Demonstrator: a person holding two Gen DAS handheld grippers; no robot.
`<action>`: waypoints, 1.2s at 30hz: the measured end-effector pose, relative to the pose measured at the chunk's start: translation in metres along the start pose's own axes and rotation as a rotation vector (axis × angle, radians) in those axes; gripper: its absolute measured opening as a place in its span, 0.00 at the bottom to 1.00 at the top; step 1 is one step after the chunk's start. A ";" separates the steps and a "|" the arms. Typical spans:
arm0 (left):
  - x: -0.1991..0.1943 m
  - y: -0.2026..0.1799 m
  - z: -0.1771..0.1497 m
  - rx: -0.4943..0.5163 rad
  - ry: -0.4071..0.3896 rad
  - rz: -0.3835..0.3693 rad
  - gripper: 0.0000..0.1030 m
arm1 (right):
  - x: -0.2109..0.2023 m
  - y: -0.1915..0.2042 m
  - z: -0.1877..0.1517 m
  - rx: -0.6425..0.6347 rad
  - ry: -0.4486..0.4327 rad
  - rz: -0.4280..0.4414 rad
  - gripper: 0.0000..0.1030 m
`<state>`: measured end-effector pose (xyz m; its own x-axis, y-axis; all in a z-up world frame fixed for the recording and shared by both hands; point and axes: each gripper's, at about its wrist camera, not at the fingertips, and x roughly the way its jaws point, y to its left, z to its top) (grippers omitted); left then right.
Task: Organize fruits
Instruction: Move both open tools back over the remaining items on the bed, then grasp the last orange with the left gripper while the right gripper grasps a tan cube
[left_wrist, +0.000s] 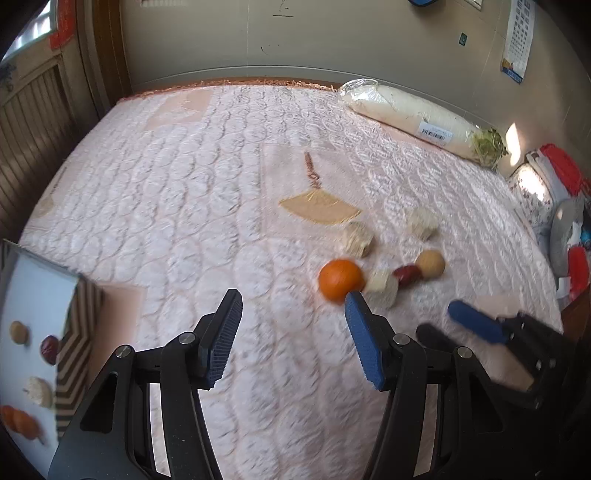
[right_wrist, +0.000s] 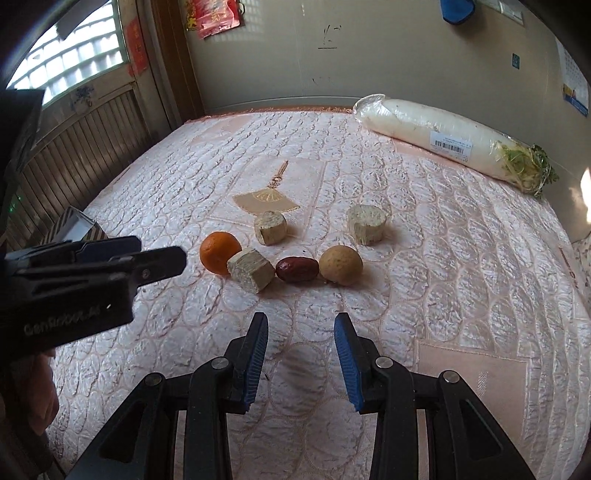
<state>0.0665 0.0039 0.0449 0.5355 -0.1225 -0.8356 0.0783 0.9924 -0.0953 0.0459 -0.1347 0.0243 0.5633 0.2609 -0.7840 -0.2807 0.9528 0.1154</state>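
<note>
Both the left gripper (left_wrist: 291, 336) and right gripper (right_wrist: 301, 356) gape wide and empty near the bed's (right_wrist: 461, 277) middle, where the orange (right_wrist: 220, 252), touching a pale chunk (right_wrist: 251, 270), could roll away if nudged.

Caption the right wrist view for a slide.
Open right hand-held gripper faces orange, red date and tan fruit.
</note>
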 end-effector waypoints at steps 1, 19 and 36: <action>0.002 -0.001 0.003 -0.005 0.003 -0.006 0.57 | 0.000 0.000 -0.001 -0.001 0.000 -0.001 0.35; -0.001 0.030 -0.001 -0.014 0.004 0.153 0.69 | -0.007 -0.001 0.003 0.008 -0.017 0.026 0.35; 0.001 0.021 0.000 -0.075 0.029 -0.057 0.69 | 0.001 0.012 0.005 -0.038 0.005 0.037 0.36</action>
<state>0.0687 0.0246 0.0418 0.5071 -0.1791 -0.8431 0.0441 0.9823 -0.1821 0.0475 -0.1220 0.0280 0.5486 0.2949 -0.7824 -0.3308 0.9360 0.1208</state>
